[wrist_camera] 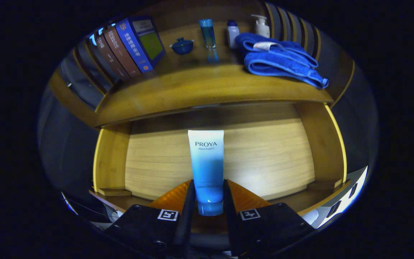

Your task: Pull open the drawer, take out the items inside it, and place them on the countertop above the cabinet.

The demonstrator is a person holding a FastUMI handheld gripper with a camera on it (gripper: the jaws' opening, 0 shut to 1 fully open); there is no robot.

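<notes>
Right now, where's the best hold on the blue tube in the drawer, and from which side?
Hold the tube at its cap end, coming from the drawer's open front. It lies lengthwise on the drawer floor, cap toward the gripper, whose fingers already flank its narrow sides and look closed on it.

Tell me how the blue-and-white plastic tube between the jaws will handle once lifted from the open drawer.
The blue-and-white plastic tube looks soft-walled, so it probably dents under the squeeze. The gripper has both jaws pressing near its cap end, so the long flat end may droop or swing. Its glossy skin could slip. On the wooden countertop it should lie flat, unlikely to roll.
</notes>
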